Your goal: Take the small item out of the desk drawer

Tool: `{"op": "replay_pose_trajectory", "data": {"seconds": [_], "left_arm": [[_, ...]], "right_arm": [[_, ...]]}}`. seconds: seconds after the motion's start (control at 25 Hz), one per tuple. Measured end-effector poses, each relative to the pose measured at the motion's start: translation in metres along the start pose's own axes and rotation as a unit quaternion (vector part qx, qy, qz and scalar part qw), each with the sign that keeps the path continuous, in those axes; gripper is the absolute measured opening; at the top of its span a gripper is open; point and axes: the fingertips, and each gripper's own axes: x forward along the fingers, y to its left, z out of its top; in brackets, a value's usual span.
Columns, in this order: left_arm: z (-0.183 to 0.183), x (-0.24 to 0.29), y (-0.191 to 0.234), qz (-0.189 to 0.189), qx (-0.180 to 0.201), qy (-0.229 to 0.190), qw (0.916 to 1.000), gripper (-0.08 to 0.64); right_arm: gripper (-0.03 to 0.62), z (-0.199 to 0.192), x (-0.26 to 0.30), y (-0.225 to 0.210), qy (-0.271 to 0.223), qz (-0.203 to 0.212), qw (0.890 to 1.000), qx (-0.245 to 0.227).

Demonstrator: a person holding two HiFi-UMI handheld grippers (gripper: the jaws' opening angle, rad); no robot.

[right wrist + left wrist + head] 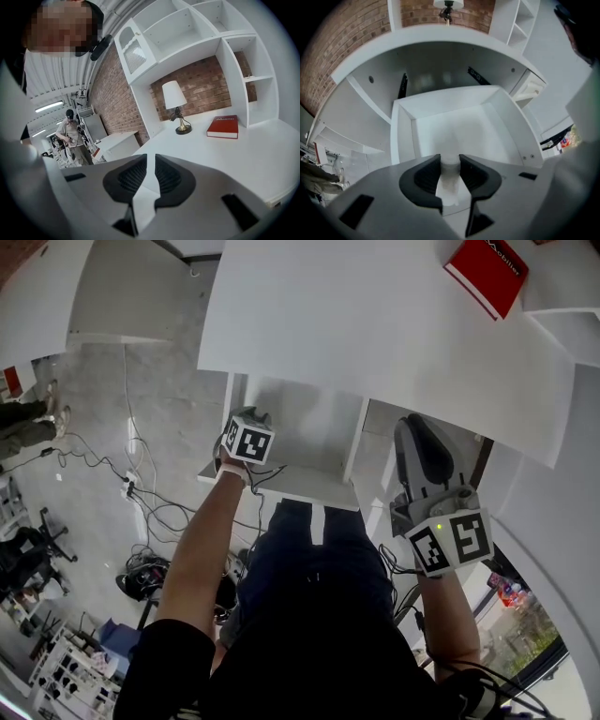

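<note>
The white desk drawer (300, 442) stands pulled out under the desktop (375, 324). My left gripper (248, 427) hangs over its left part, pointing steeply down. In the left gripper view the left gripper (450, 161) is shut on a small white item (450, 185), blurred and upright between the dark pads. Below it lies the bare white drawer floor (464, 131). My right gripper (422, 432) is off to the right of the drawer, at the desk's front edge. In its own view the right gripper (151, 164) stands narrowly open with nothing between the pads.
A red book (487, 273) lies at the back right of the desktop, with a lamp (176, 105) beside the red book (223, 126). White shelves (187, 33) rise behind. Cables (141, 493) and an office chair (37, 540) are on the floor at left. A person (71, 138) stands far off.
</note>
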Motion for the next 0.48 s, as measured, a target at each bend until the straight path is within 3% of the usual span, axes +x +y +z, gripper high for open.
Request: {"op": "replay_pose_trajectory", "data": {"seconds": [0.48], "left_arm": [[0.042, -0.104, -0.009, -0.009, -0.016, -0.132, 0.9910, 0.120]], "right_arm": [[0.044, 0.048, -0.019, 0.036, -0.033, 0.030, 0.999, -0.024]]}}
